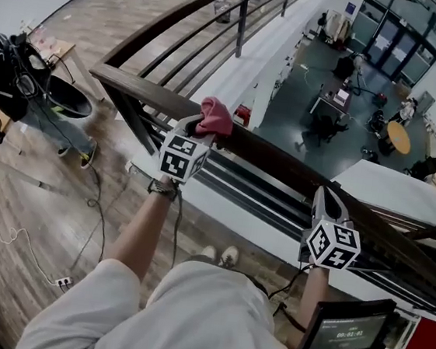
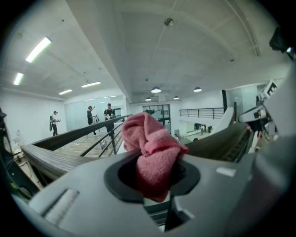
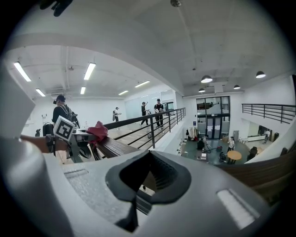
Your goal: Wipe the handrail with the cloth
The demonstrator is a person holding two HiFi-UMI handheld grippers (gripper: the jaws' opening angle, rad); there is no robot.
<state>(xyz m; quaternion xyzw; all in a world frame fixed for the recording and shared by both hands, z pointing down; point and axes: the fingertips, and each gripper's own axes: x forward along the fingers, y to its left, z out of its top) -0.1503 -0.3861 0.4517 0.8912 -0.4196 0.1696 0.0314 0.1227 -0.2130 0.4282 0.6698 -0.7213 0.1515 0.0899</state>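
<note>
Currently one cloth (image 1: 217, 116), one handrail (image 1: 278, 161), two grippers: left gripper (image 1: 202, 127) clamped on cloth atop handrail; right gripper (image 1: 327, 196) closed, empty.

Head view: looks from above, steeply down over lap and forearms onto the handrail (image 1: 281, 165), and past it into the lower hall (image 1: 343, 106).

Left gripper view: sits right behind the left gripper (image 2: 157, 178), level with the rail, facing along it toward the far walkway, very near the cloth (image 2: 155, 152).

Right gripper view: rides on the right gripper (image 3: 148, 180), faces the same way from farther back, taking in the left gripper and cloth.

Shared by all three: handrail and cloth. Shared by the head and right gripper views: the lower hall.
</note>
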